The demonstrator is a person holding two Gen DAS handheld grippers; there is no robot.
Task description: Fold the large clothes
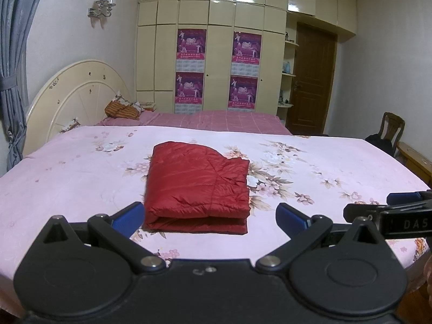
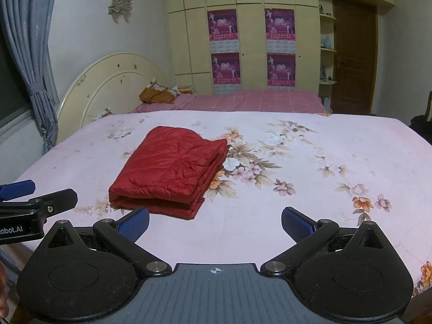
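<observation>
Dim, even indoor light with a pinkish cast fills both views. Glare patches sit on the glossy wardrobe point(image 1: 210, 13) top panels, brightest above the door point(image 1: 313, 78). The jacket point(image 1: 197, 186) casts a thin soft shadow along its near edge. Fisheye bending curves the wardrobe and the bed point(image 2: 297, 216) edge; corners go black. Far posters point(image 2: 224, 46) look soft and grainy.

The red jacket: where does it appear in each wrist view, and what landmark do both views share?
Left wrist: red jacket lies folded, center, just beyond the open claw.
Right wrist: red jacket sits left of center.
Shared landmark: the round headboard at upper left.
</observation>
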